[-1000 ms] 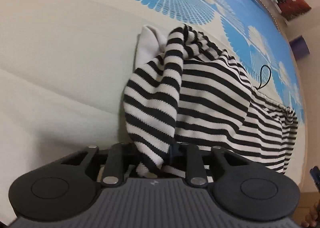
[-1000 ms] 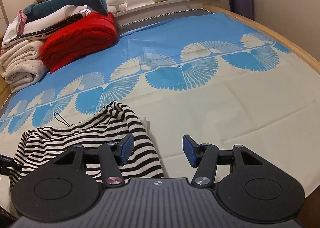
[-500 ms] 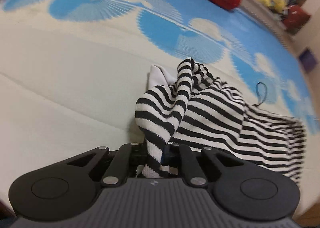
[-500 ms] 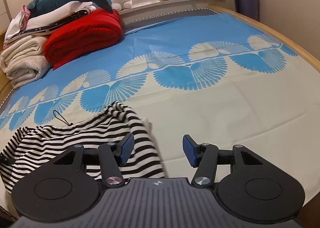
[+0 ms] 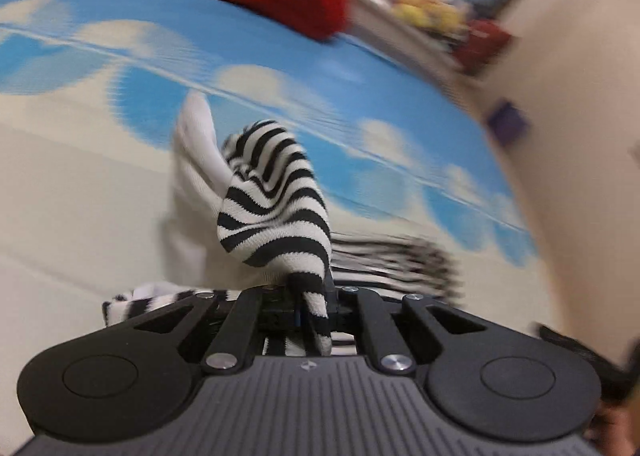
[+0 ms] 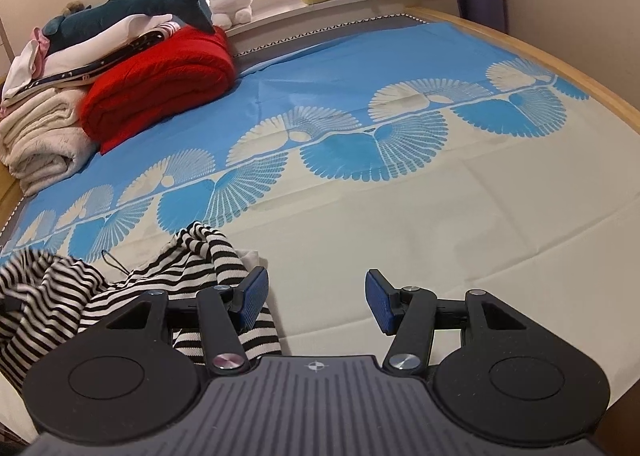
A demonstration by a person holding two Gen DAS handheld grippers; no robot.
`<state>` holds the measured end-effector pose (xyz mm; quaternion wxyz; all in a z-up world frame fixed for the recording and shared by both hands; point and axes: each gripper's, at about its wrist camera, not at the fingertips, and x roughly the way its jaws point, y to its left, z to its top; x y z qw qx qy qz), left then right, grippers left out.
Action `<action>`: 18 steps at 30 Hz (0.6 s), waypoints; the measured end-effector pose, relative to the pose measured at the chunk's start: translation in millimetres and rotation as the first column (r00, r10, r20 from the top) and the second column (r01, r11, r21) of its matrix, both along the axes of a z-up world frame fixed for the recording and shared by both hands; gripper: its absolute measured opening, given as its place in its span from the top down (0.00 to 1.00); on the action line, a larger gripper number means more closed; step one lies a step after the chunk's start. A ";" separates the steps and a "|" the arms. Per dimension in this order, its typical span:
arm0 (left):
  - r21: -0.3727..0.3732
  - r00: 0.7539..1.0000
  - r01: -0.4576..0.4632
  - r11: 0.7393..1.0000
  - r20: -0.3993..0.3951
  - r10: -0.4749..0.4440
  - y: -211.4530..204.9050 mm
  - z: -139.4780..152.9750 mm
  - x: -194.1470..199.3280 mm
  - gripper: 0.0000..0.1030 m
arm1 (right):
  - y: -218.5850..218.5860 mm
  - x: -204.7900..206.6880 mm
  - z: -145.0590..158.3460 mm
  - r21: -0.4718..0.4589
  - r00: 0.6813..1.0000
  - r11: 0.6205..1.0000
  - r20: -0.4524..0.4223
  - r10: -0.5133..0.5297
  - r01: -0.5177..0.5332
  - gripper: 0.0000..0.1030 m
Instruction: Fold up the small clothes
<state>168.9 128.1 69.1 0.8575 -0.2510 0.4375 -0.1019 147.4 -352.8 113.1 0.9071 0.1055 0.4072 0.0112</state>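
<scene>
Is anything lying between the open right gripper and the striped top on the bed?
Nothing visible. The right gripper hangs open over bare bedsheet, and the striped top lies right beside its left finger, with no object between.

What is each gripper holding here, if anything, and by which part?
The left gripper is shut on a bunched edge of the black-and-white striped knit garment. The right gripper holds nothing; its jaws stand open over the bedsheet.

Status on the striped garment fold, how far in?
Early. Done: nothing folded; the striped garment lies bunched on the bed sheet. In hand: left tool shut on a striped edge, lifted. Left: right tool is open and empty; all folds remain.
</scene>
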 end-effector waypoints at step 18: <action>-0.230 0.964 0.265 0.937 0.054 -0.259 -154.8 -1.9 32.9 0.62 | -0.2 5.4 -2.8 0.032 1.000 0.999 0.002 0.022 -0.023 0.46</action>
